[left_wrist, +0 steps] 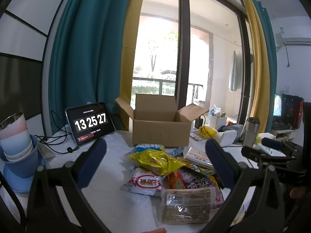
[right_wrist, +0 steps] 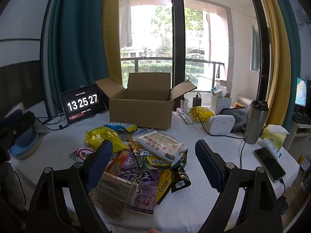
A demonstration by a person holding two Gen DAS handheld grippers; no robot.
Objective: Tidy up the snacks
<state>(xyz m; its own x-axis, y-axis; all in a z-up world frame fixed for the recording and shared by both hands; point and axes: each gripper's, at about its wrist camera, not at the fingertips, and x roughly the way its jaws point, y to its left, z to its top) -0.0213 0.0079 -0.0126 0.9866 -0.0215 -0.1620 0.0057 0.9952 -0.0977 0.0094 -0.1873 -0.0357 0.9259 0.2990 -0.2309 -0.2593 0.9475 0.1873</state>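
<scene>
I see both tools held above the snack pile (right_wrist: pixel 136 155) on the white-covered table (right_wrist: pixel 213 174), each with its jaws spread wide and nothing between them. Ahead of my left gripper (left_wrist: pixel 155 163), between its blue pads, lie a yellow bag (left_wrist: pixel 153 160), a white packet with a red ring (left_wrist: pixel 143 183) and a clear-wrapped cracker pack (left_wrist: pixel 186 205) nearest the camera; the packets underneath are too overlapped to sort out. Beyond the fingertips stands the open cardboard box (left_wrist: pixel 161 130), flaps up; its inside is hidden from this angle. The right gripper (right_wrist: pixel 153 163) hangs over the same heap, its left pad covering part of the orange packet (right_wrist: pixel 116 165), and a purple bag (right_wrist: pixel 140 186) sits between the pads. Left of the jaws a tablet (right_wrist: pixel 82 103) reads 13 25 27. Right of them stand a steel tumbler (right_wrist: pixel 254 122) and a phone (right_wrist: pixel 269 163) at the table's edge. In the left view the other tool shows only as a dark shape at the right border
</scene>
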